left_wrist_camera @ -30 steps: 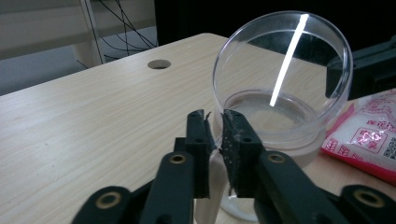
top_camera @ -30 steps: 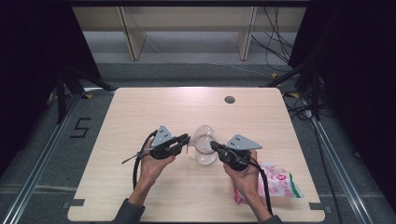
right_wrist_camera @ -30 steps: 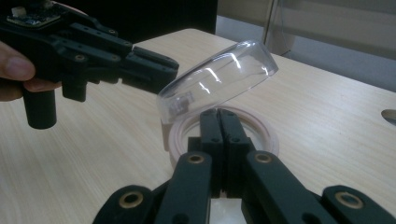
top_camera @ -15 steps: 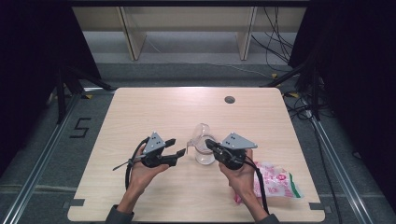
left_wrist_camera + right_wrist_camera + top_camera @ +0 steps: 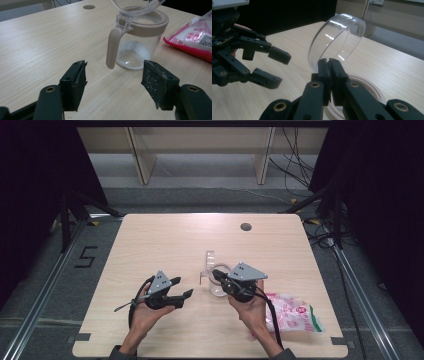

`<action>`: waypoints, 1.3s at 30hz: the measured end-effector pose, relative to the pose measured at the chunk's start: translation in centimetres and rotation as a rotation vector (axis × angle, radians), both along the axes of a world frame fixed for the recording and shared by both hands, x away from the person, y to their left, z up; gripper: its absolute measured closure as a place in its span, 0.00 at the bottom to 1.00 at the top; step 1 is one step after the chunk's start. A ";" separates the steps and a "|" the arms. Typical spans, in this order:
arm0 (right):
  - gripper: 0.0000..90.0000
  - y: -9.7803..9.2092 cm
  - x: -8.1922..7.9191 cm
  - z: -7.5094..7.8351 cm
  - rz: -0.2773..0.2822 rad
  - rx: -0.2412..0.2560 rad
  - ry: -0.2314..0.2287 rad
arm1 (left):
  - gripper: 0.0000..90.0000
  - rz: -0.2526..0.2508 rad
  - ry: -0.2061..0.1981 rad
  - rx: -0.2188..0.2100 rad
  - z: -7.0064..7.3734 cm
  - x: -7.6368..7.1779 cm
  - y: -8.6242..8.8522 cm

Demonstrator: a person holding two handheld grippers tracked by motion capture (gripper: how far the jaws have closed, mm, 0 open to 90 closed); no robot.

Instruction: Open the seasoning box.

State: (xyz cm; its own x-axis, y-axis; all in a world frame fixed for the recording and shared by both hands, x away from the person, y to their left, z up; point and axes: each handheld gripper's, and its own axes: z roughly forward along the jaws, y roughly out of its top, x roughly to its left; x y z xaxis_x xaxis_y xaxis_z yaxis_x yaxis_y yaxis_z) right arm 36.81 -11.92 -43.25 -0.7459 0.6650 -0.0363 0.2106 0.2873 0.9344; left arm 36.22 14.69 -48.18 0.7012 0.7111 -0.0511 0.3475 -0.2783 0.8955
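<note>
Right now: the lid of a small jar is being held up, swung open on its hinge.
Jar: a clear jar (image 5: pixel 136 41) with a beige collar and a beige handle (image 5: pixel 113 47) stands upright on the table (image 5: pixel 165 240), just ahead of the person and between the two grippers.
Contents: a thin layer of white grains, maybe sugar or salt, lies on the bottom; the jar is otherwise nearly empty.
Lid: the clear round lid (image 5: pixel 337 41) tilts up and back over the mouth.
Right gripper: the right gripper (image 5: pixel 329 65) has its jaws closed tight on the lid's lower edge.
Left gripper: the left gripper (image 5: pixel 181 287) hovers near the jar's handle side with jaws spread wide, gripping nothing.
Bag: a pink and white packet (image 5: pixel 292 312) lies flat on the table by the right forearm, near the jar but apart from it.
Next move, my guess: the free gripper would need to steady the jar by its handle or fetch the packet, with the lid kept clear of the mouth.
</note>
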 end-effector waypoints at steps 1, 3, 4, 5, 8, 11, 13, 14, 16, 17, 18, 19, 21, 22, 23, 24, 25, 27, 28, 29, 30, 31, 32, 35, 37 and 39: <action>0.98 0.2 -0.1 0.0 0.010 -0.004 0.018 | 0.39 0.004 0.004 -0.001 -0.1 0.0 0.1; 0.98 0.4 -0.2 0.0 0.011 -0.005 0.013 | 0.38 0.007 0.012 -0.003 -0.2 -0.1 0.2; 0.98 0.6 -0.1 0.0 0.008 -0.005 -0.011 | 0.38 0.004 0.018 -0.018 -0.3 -0.1 0.3; 0.98 0.6 -0.1 0.0 0.008 -0.005 -0.011 | 0.37 0.004 0.018 -0.018 -0.3 -0.1 0.3; 0.97 1.0 -0.3 -0.1 0.019 -0.010 0.007 | 0.36 0.003 0.013 -0.018 -0.2 -0.3 0.3; 0.96 1.0 -0.4 -0.1 0.019 -0.009 0.011 | 0.35 -0.001 0.016 -0.015 -0.1 -0.5 0.4; 0.96 0.9 -0.5 0.0 0.024 -0.015 0.017 | 0.35 0.001 0.018 -0.020 -0.1 -0.5 0.4; 0.95 0.8 -0.6 0.0 0.021 -0.009 0.019 | 0.35 -0.001 0.018 -0.017 0.0 -0.5 0.5; 0.94 0.5 -0.9 0.1 0.026 -0.006 0.025 | 0.34 0.001 0.019 -0.027 -0.1 -0.5 0.5; 0.94 0.0 -1.3 0.2 0.014 -0.009 0.042 | 0.34 0.002 0.021 -0.030 -0.1 -0.5 0.5; 0.94 -0.3 -1.2 0.1 0.021 -0.015 0.013 | 0.34 -0.001 0.023 -0.028 0.0 -0.4 0.6; 0.94 -1.1 -1.6 0.0 0.014 -0.012 0.018 | 0.33 0.005 0.023 -0.028 0.0 -0.4 0.6; 0.94 -1.6 -1.8 -0.1 0.011 -0.009 0.040 | 0.33 0.006 0.025 -0.031 0.0 -0.4 0.6; 0.95 -2.1 -2.1 -0.2 0.010 -0.019 0.051 | 0.33 0.003 0.026 -0.027 0.0 -0.5 0.7; 0.95 -2.8 -2.4 -0.3 0.001 -0.023 0.058 | 0.33 0.003 0.025 -0.028 0.0 -0.5 0.7; 0.96 -3.2 -2.7 -0.5 -0.005 -0.016 0.064 | 0.33 0.009 0.025 -0.035 0.0 -0.5 0.6; 0.98 -4.1 -3.0 -0.9 -0.006 -0.022 0.061 | 0.33 0.004 0.023 -0.045 0.0 -0.5 0.6; 0.98 -4.4 -3.2 -0.9 -0.006 -0.032 0.078 | 0.33 0.000 0.029 -0.043 0.0 -0.6 0.6; 0.98 -4.8 -3.5 -1.3 -0.024 -0.033 0.070 | 0.33 0.000 0.028 -0.037 0.1 -0.6 0.7; 0.98 -5.1 -3.7 -1.5 -0.022 -0.040 0.076 | 0.33 0.001 0.026 -0.029 0.1 -0.7 0.7; 0.98 -5.4 -4.0 -1.6 -0.025 -0.041 0.087 | 0.33 0.003 0.026 -0.040 0.1 -0.8 0.7; 0.98 -5.9 -4.3 -1.9 -0.024 -0.033 0.107 | 0.33 0.001 0.027 -0.041 0.1 -0.8 0.6; 0.98 -6.2 -4.6 -2.0 -0.024 -0.029 0.109 | 0.33 -0.002 0.029 -0.039 0.1 -0.9 0.6; 0.98 -7.5 -5.6 -2.3 -0.047 -0.030 0.119 | 0.33 -0.012 0.031 -0.031 -0.1 -1.0 0.6; 0.98 -8.7 -6.5 -2.6 -0.053 -0.023 0.137 | 0.33 -0.019 0.039 -0.032 -0.2 -1.1 0.5; 0.98 -9.1 -6.9 -2.7 -0.070 -0.022 0.141 | 0.33 -0.019 0.040 -0.028 -0.2 -1.2 0.4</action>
